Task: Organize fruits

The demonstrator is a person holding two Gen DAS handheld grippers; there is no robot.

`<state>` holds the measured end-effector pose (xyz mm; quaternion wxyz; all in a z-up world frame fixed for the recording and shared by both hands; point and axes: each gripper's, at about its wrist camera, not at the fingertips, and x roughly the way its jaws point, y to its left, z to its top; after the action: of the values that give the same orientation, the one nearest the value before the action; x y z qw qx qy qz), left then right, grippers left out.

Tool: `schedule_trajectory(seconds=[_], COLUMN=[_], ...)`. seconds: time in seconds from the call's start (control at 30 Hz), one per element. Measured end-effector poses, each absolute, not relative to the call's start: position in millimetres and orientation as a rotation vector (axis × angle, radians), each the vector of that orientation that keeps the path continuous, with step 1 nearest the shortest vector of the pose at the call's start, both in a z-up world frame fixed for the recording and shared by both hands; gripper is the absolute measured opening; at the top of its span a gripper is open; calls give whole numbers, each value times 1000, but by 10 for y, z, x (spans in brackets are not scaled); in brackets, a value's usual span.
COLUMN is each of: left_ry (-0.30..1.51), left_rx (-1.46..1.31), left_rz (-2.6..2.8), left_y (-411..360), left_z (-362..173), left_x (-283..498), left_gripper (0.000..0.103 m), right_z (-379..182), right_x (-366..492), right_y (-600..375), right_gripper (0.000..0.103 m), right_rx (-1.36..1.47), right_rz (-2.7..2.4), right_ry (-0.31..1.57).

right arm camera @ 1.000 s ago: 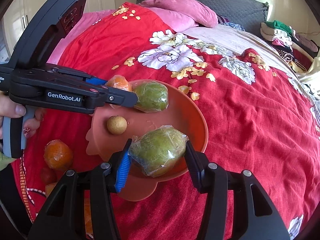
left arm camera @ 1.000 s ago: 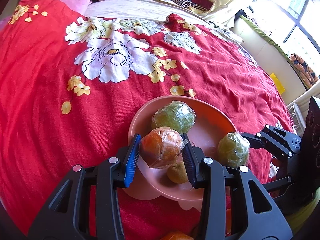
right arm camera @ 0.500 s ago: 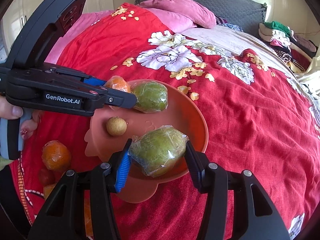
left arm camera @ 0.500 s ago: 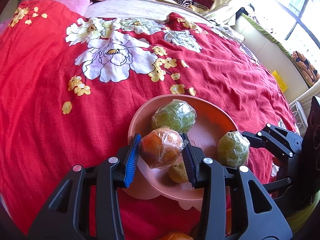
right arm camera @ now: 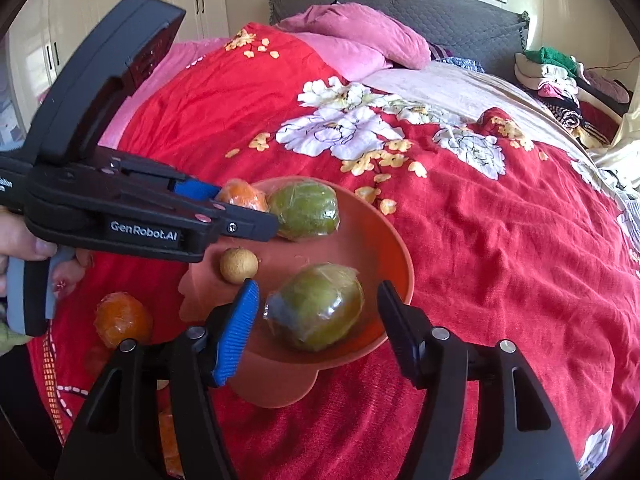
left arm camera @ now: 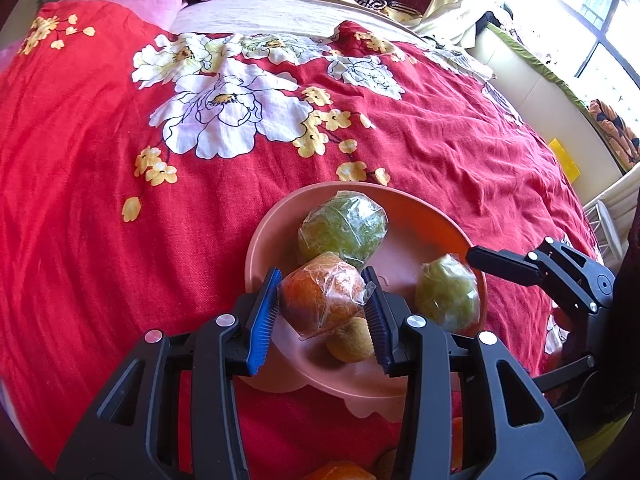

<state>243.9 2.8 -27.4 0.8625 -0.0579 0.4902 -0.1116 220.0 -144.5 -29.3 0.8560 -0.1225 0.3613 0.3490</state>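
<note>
A salmon-pink bowl (left arm camera: 424, 224) (right arm camera: 384, 248) sits on the red flowered bedspread. My left gripper (left arm camera: 322, 304) is shut on a plastic-wrapped orange (left arm camera: 320, 300) (right arm camera: 240, 196) over the bowl's near rim. In the bowl lie a wrapped green fruit (left arm camera: 344, 232) (right arm camera: 304, 212) at the back, a small tan round fruit (left arm camera: 350, 340) (right arm camera: 239, 265), and a second wrapped green fruit (left arm camera: 448, 298) (right arm camera: 318, 312). My right gripper (right arm camera: 316, 304) straddles that second green fruit; its jaws are opening and the pads stand clear of it.
Outside the bowl, another wrapped orange (right arm camera: 124, 320) lies on the bedspread by a person's hand (right arm camera: 24, 240). More orange fruit (left arm camera: 340, 472) shows at the bottom edge. Pink pillows (right arm camera: 360, 44) and folded clothes (right arm camera: 560, 76) lie at the bed's far end.
My right gripper's jaws have spread apart and let go of the green fruit, which now rests in the bowl. The left gripper holds the wrapped orange in the same place.
</note>
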Motion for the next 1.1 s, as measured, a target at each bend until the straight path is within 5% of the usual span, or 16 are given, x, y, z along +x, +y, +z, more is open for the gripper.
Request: schedule_trajectory(seconds=[0.5, 1.1], left_ry=[1018, 982], left_rx=[-109, -117], left_rz=[-216, -202], left_y=[-8, -34], left_z=[-198, -69], left_x=[2400, 2345], left_gripper=[34, 52], right_z=[-155, -69], right_x=[2106, 2100], right_y=[-1583, -1699], right_gripper=[72, 81], right_rx=[-226, -185], right_rz=[739, 715], right_ry=[725, 704])
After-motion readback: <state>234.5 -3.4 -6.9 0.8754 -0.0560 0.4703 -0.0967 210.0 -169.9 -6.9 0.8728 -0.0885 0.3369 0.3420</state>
